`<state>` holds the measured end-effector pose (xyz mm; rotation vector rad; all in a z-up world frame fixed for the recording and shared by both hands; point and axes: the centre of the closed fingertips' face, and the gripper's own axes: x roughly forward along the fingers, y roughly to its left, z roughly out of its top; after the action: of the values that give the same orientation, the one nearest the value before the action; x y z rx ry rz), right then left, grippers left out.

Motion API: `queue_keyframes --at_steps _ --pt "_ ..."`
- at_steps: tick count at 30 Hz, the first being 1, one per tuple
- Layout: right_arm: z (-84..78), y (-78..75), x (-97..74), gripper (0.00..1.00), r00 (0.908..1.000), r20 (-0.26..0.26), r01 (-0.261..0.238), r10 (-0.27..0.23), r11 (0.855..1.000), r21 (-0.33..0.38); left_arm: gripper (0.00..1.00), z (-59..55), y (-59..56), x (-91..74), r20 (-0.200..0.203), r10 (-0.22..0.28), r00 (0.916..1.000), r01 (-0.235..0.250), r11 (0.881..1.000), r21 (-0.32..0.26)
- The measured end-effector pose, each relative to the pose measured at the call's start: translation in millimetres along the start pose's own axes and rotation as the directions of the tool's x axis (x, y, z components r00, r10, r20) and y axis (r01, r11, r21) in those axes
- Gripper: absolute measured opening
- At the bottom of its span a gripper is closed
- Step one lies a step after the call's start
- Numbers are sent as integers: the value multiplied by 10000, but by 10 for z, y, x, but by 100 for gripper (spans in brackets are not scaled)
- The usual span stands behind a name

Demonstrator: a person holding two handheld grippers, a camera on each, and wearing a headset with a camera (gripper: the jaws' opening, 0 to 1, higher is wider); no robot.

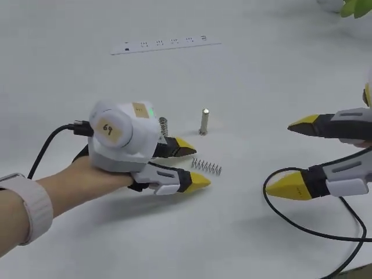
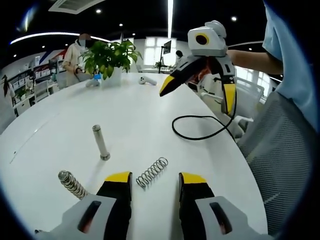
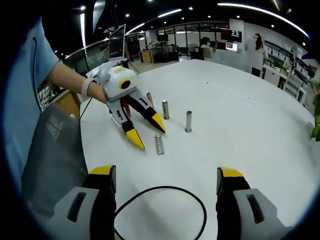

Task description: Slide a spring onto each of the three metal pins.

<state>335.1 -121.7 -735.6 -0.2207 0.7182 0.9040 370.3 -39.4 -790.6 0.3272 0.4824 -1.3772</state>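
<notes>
A loose spring [image 1: 206, 167] lies flat on the white table, just in front of my left gripper [image 1: 195, 164], whose yellow-tipped jaws stand open with nothing between them. In the left gripper view the spring [image 2: 152, 172] rests between the jaw tips of that gripper [image 2: 155, 179]. A bare metal pin [image 1: 204, 121] stands upright behind the spring. Another pin wearing a spring [image 1: 163, 127] peeks out beside the left gripper's body. The right gripper view shows the bare pin [image 3: 188, 121] and two sprung pins [image 3: 165, 109] [image 3: 149, 99]. My right gripper [image 1: 289, 156] hovers open at the right, well apart from them.
A white power strip [image 1: 165, 44] lies at the back of the table. A black cable [image 1: 302, 226] loops on the table under the right gripper. A potted plant [image 2: 107, 57] stands at the far end, and people are in the room beyond.
</notes>
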Motion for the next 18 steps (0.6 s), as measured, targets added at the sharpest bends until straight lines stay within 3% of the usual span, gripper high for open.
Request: queue_keyframes --at_steps 18 --pt "-31 22 -1 80 10000 79 4 -5 9999 162 20 -55 -2 -4 -332 -83 9994 87 9999 108"
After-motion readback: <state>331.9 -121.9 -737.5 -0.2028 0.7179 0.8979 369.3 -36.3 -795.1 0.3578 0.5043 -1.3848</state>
